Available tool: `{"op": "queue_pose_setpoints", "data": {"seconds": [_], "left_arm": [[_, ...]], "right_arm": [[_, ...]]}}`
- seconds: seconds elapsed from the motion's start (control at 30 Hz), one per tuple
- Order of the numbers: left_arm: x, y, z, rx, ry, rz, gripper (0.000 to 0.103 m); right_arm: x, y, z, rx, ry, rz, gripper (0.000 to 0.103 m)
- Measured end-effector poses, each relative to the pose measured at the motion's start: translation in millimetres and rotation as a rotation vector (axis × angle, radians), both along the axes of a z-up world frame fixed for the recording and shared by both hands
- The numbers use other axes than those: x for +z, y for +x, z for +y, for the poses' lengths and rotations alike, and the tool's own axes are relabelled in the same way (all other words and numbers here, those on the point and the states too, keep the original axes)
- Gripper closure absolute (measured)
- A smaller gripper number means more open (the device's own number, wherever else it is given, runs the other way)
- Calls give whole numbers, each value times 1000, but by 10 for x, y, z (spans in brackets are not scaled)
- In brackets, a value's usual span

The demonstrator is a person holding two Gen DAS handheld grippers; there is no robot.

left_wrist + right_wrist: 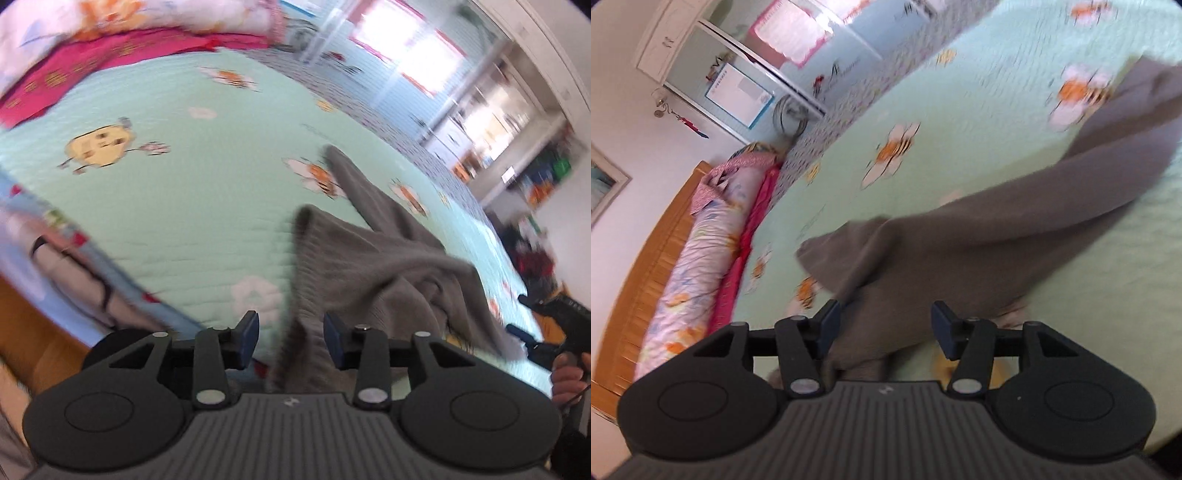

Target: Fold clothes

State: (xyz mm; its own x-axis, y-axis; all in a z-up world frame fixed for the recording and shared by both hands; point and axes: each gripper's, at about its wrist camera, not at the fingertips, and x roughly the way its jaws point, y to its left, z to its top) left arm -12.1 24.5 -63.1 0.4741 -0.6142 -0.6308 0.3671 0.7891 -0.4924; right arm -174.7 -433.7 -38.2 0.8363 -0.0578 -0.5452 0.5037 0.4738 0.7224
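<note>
A grey knitted garment point(388, 266) lies crumpled on the mint green bed cover point(184, 206), with one long part stretching away toward the far edge. My left gripper point(291, 336) is open just above the garment's near edge; grey cloth shows in the gap, and the blue pads point(248, 334) do not press on it. In the right wrist view the garment point(997, 229) runs from the lower middle to the upper right. My right gripper point(886, 326) is open over its near end, with cloth below the gap. The right gripper point(535, 332) and the hand point(567, 373) holding it also show at the left view's right edge.
Pink and floral bedding point(110, 48) is piled at the bed's head, against a wooden headboard point(646, 266). A fan point(788, 114) and wardrobes point(713, 74) stand beyond the bed. Wooden floor point(29, 314) shows beside the bed's left edge.
</note>
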Motion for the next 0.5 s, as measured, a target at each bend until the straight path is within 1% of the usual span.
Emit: {"op": "queue_pose_setpoints", "data": {"seconds": [0.1,0.17,0.23,0.33,0.4,0.5], "left_arm": [[111,116,61,32,-20,-7,60],[178,220,-24,23,-34,-15,59],[255,383,-176,-6,-38,-34,57],[310,654,-523,-57,-24,-45,50],[233,867,-791,-83,4,-15,50],[19,1170,-1183,-126,51,69,50]], "right_arm": [[-29,335,-21,12,74,-14,44],[-78,531,-60,2,106,-7,44],[-137,716,-110,-13,133,5,44],[-221,900,-185,-34,185,6,44],[-276,975,-236,-52,203,16,44],[-359,1021,-288,-75,222,40,44]]}}
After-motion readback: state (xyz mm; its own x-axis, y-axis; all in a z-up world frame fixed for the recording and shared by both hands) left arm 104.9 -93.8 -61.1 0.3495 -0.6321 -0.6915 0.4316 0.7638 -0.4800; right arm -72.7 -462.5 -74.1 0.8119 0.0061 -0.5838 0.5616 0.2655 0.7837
